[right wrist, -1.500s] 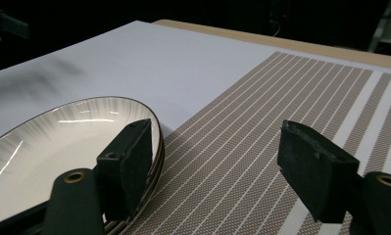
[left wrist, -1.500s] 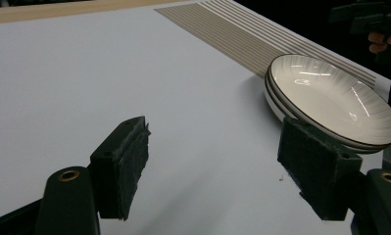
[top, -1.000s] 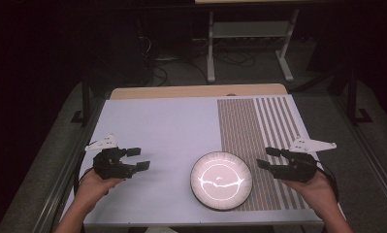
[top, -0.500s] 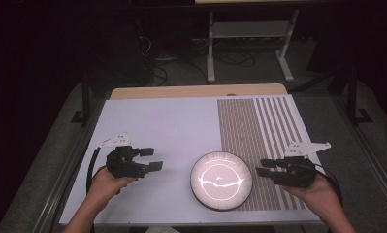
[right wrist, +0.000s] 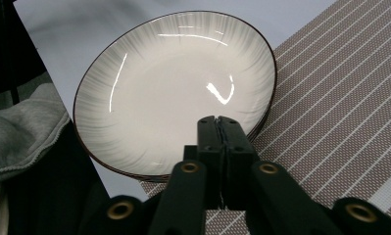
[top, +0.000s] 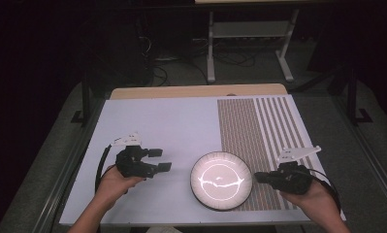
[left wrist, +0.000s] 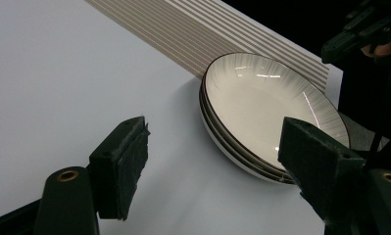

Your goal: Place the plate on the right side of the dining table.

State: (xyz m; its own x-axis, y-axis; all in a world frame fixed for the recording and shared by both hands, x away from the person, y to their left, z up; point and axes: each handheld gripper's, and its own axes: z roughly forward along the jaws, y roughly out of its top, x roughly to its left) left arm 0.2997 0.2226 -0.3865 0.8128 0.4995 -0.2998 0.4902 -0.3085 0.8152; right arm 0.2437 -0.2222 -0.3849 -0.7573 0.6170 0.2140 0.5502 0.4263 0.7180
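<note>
Likely best, the gaping left gripper (top: 158, 159) takes the stacked plates' (top: 221, 180) near rim squarely while the clenched, empty right gripper (top: 260, 177) steadies.

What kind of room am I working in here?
Probably a lab or recording workspace, not a kitchen: a covered table on a metal frame, loose cables on the floor behind, and stacked plates as props.

Glossy ceramic bowls (right wrist: 173, 93) gleam ahead of the right hand-held gripper (right wrist: 221, 122); beside them lie a woven striped mat (right wrist: 340, 98) and the smooth matt worktop (left wrist: 61, 73).
</note>
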